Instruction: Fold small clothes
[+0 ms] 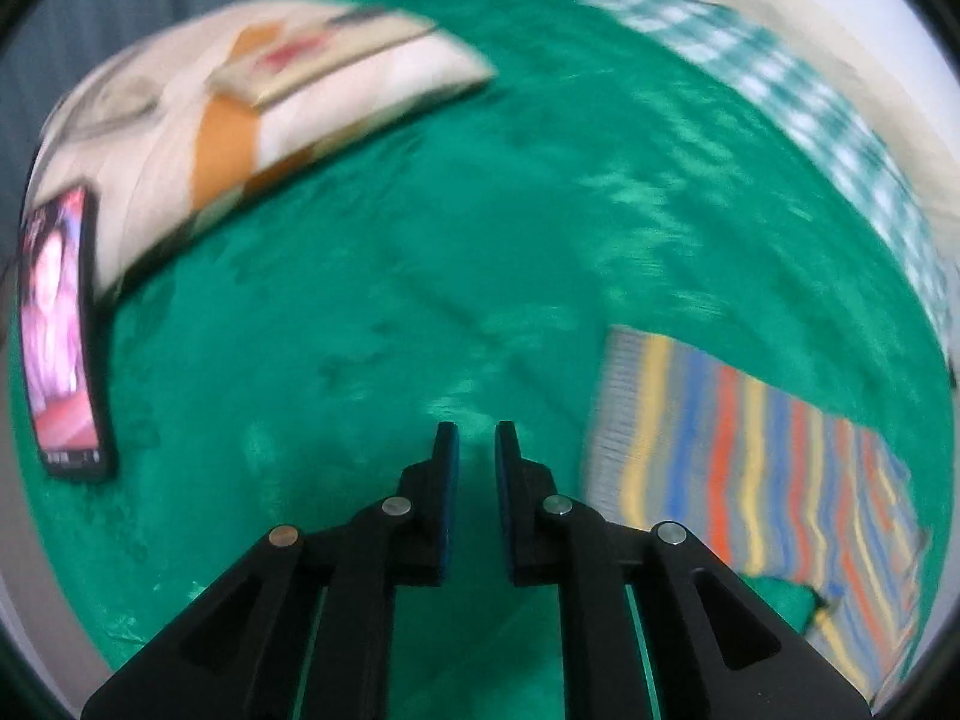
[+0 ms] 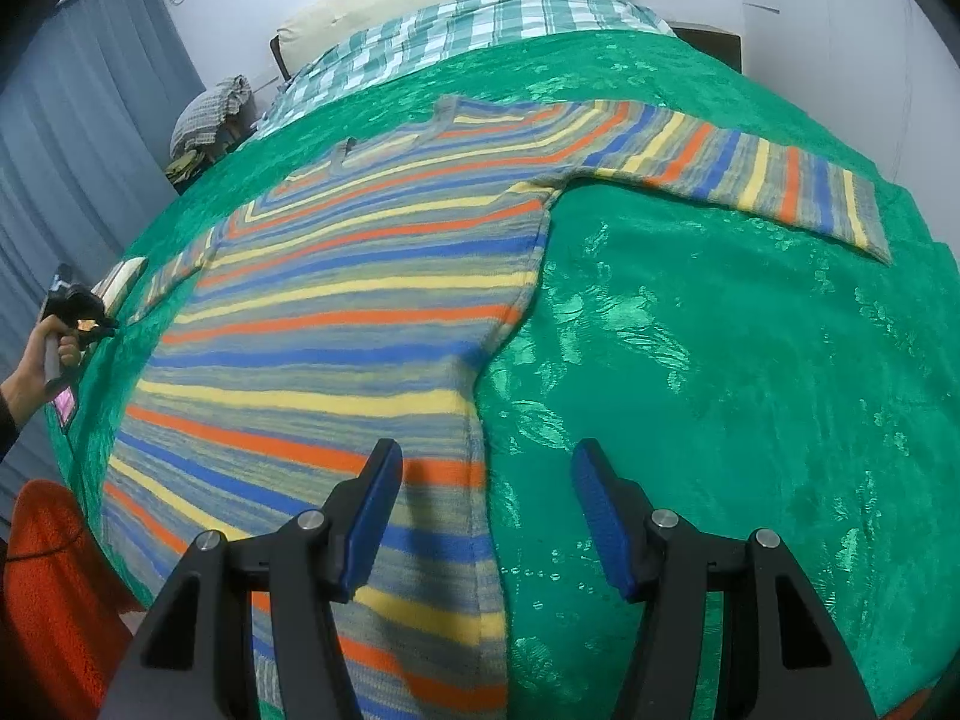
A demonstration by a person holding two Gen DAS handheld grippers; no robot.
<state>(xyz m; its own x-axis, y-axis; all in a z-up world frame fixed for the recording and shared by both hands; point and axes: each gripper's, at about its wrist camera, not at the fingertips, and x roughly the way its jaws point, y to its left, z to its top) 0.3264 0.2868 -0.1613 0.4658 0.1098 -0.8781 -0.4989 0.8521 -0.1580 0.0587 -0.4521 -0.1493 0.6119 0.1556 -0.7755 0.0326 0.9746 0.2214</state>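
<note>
1. Bed [image 2: 720, 312]: green shiny cover over the whole top, a checked sheet [image 2: 480, 24] at the far end. Everything sits on this.

2. Sweater [image 2: 336, 324]: striped blue, orange, yellow and grey, lying flat and spread out, neck at the far end, hem toward me. Its long axis runs straight away from my right gripper. One sleeve [image 2: 750, 180] sticks out to the right, the other [image 1: 768, 468] to the left.

3. Pillow [image 1: 252, 120] with a small flat thing on top, far left of the bed. Too blurry to say what.

4. Phone [image 1: 60, 336] lying near the left edge, screen lit pink. Can't read anything on it, and I see no labels or brands anywhere.

5. Right gripper [image 2: 486, 516]: fingers spread wide, nothing between them, hovering over the sweater's right hem edge. The left pad is over the knit, the right pad over bare cover, so the side seam runs between them.

6. Left gripper [image 1: 477, 456]: fingers nearly pressed together with a narrow slit, holding nothing, over bare cover. The left cuff lies just to its right.

7. My guess: the sleeves get folded in first, and the left gripper is nearer its cuff than the right is to the other one.
</note>
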